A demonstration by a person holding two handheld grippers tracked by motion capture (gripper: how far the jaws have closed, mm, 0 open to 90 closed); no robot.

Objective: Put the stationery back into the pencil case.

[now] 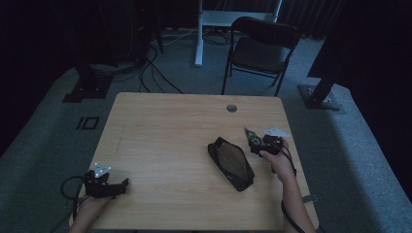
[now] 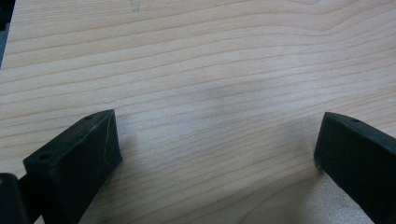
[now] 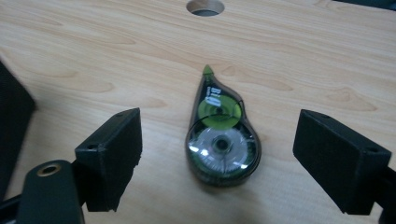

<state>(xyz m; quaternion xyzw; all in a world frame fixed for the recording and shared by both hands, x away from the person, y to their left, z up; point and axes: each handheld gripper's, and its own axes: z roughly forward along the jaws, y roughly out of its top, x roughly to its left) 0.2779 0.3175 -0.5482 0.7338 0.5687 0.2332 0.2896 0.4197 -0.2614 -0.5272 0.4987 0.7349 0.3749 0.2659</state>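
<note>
The table [image 1: 165, 145] is a pale wood-grain slab with rounded corners and a round cable hole [image 1: 231, 108] near its far edge. Right of centre lies a black fabric pencil case [image 1: 231, 163], flat and oblong. Just right of the case rests the correction tape dispenser [image 3: 221, 135], a teardrop of clear dark plastic with green and silver reels; its long axis runs toward the cable hole, green tip pointing there. The right gripper [image 3: 217, 158] hangs low over it, jaws spread wide to either side, clear of it. The left gripper [image 2: 217, 158], far left of the case, has its jaws released over bare wood.
</note>
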